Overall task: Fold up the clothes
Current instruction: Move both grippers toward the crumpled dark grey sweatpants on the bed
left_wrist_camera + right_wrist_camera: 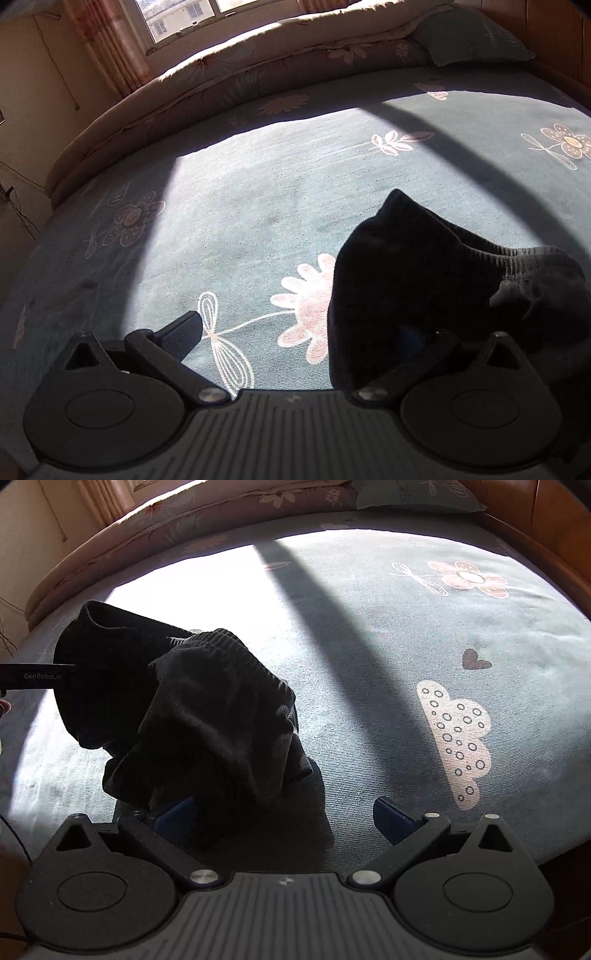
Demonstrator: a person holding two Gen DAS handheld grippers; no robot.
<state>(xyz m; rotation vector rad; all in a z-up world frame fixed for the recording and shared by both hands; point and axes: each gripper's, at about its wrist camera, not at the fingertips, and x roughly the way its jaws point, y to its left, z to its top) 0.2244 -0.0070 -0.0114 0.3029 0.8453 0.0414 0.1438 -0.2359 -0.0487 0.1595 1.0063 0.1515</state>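
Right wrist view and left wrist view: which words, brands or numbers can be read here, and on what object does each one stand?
"GenRobot.AI": on the dark bar at the left edge of the right wrist view, beside the black garment.
Pillow at the top: some letters, too blurred to read.
Left wrist view: no text.

Left gripper (299,328) has its jaws spread wide, the right finger hidden behind dark cloth (424,280). Right gripper (284,812) also gapes wide, its left finger tucked under the cloth's edge.
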